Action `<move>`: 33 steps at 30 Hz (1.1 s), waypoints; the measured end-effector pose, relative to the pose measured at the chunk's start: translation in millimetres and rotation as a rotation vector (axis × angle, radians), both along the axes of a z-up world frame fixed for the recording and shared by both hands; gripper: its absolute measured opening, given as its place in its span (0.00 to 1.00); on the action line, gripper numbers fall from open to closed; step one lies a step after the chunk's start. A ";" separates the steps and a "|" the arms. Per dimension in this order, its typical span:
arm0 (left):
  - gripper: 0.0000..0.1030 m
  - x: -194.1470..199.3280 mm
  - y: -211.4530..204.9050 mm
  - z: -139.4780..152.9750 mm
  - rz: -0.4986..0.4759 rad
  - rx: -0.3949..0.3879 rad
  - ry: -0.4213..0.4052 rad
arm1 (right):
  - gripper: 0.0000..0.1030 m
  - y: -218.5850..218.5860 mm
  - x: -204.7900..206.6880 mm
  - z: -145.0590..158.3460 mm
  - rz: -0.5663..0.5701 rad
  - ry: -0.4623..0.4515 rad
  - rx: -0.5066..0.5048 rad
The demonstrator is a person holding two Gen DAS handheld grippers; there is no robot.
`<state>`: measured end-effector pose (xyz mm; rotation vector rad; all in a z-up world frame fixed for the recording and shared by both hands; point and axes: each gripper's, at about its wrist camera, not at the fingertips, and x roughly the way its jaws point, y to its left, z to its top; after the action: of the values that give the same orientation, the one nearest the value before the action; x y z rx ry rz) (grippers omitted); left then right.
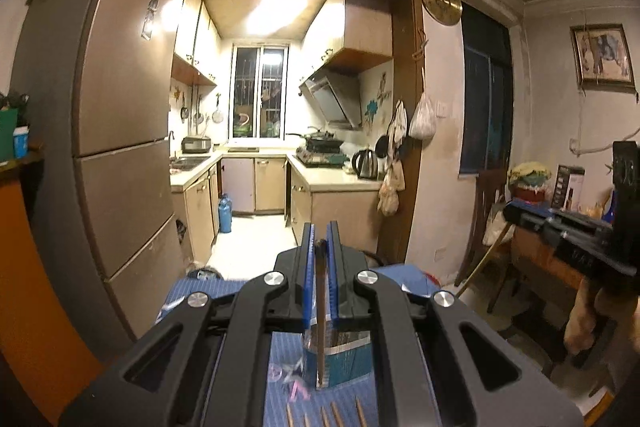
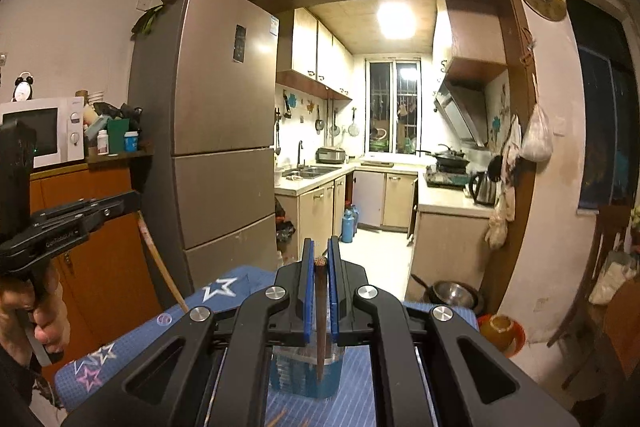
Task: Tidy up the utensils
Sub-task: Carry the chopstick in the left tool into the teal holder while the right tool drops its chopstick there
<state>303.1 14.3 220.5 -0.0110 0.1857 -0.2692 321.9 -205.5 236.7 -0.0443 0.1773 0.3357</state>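
Left tool (image 1: 319, 247): nearly closed on one brown chopstick (image 1: 320, 311), which hangs with its lower end inside the clear container (image 1: 336, 359).
Right tool (image 2: 320, 251): the same, pinching a second chopstick (image 2: 320, 319) over its clear container (image 2: 306, 371) (whether both views show one container, I cannot tell).
Handling: light, stiff, thin and smooth wood; it can swivel between the pads, so hold it near the top end.
Around the container: more chopsticks (image 1: 332, 413) lie in front of it on the blue-cloth counter (image 2: 152, 339).
In the way: only the container rim.
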 end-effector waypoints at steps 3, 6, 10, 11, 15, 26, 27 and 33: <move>0.04 21.7 -8.4 14.8 0.010 -0.006 -0.010 | 0.07 7.2 24.5 13.4 -0.001 0.002 -0.009; 0.04 37.7 -12.8 20.2 0.015 -0.009 -0.009 | 0.07 10.3 52.4 21.6 -0.007 0.020 -0.008; 0.04 65.5 -21.4 19.9 0.016 -0.004 0.009 | 0.07 12.3 88.1 19.1 -0.015 0.060 0.000; 0.04 71.6 -23.6 20.0 0.017 -0.003 0.015 | 0.07 12.1 93.3 16.1 -0.016 0.068 0.002; 0.04 98.1 -32.1 2.2 0.016 0.004 0.062 | 0.07 16.0 119.2 -2.5 -0.012 0.114 0.005; 0.04 140.6 -36.8 -57.4 0.026 0.026 0.170 | 0.07 31.6 158.2 -66.8 0.000 0.221 -0.006; 0.04 142.2 -37.1 -61.3 0.025 0.026 0.176 | 0.07 32.5 160.0 -71.3 0.003 0.228 -0.007; 0.05 149.3 -40.2 -74.0 0.022 0.038 0.202 | 0.07 38.5 169.9 -94.0 0.005 0.265 -0.019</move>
<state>452.3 -25.9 146.4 -0.0027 0.3912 -0.2420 491.8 -167.0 142.7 -0.0192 0.4429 0.3447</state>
